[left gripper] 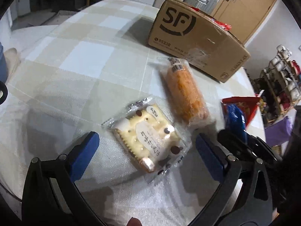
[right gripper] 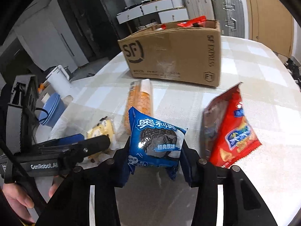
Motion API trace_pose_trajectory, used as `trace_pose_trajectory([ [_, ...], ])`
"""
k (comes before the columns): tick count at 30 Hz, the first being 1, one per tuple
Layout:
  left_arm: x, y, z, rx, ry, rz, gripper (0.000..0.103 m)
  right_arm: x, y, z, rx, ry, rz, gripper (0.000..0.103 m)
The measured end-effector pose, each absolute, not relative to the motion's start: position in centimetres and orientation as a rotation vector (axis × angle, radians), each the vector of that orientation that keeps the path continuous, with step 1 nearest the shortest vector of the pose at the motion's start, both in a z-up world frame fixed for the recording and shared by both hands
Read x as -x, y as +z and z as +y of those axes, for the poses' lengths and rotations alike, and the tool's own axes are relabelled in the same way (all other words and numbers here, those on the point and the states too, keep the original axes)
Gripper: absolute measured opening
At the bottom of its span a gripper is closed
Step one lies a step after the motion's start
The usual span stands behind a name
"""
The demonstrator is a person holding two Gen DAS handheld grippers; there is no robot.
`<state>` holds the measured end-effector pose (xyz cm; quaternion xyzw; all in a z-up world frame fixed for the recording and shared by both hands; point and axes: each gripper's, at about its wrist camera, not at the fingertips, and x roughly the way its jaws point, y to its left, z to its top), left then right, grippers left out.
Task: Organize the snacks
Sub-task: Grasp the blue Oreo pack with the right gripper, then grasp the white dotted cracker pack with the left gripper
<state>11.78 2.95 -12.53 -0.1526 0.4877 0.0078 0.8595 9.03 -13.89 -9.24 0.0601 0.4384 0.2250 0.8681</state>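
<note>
Squarely pinched, blue cookie packet (right gripper: 156, 145), glossy, crumpled

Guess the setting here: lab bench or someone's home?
Likely a home room used partly for storage: a round table with a checked tablecloth, suitcases stacked by a wooden door, and a courier box.
</note>
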Motion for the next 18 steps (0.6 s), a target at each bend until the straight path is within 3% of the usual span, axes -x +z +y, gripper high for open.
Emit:
trace_pose_trajectory([
  [7,-12.0,-13.1,1.3,0.178,0.096,1.018,0.101,-8.8,-9.2,-14.8,-0.146,0.471,0.918,0.045],
  [14,-10.7,-12.8,1.6,0.039,0.076,0.999,0.061,-8.3,-8.7,-15.1,-0.150,0.490,0.906,0.045],
  [18,-10.0,-12.6,2.6,0.021,0.002,1.003,0.058,-8.2,-8.7,-15.1,-0.146,0.496,0.905,0.045],
])
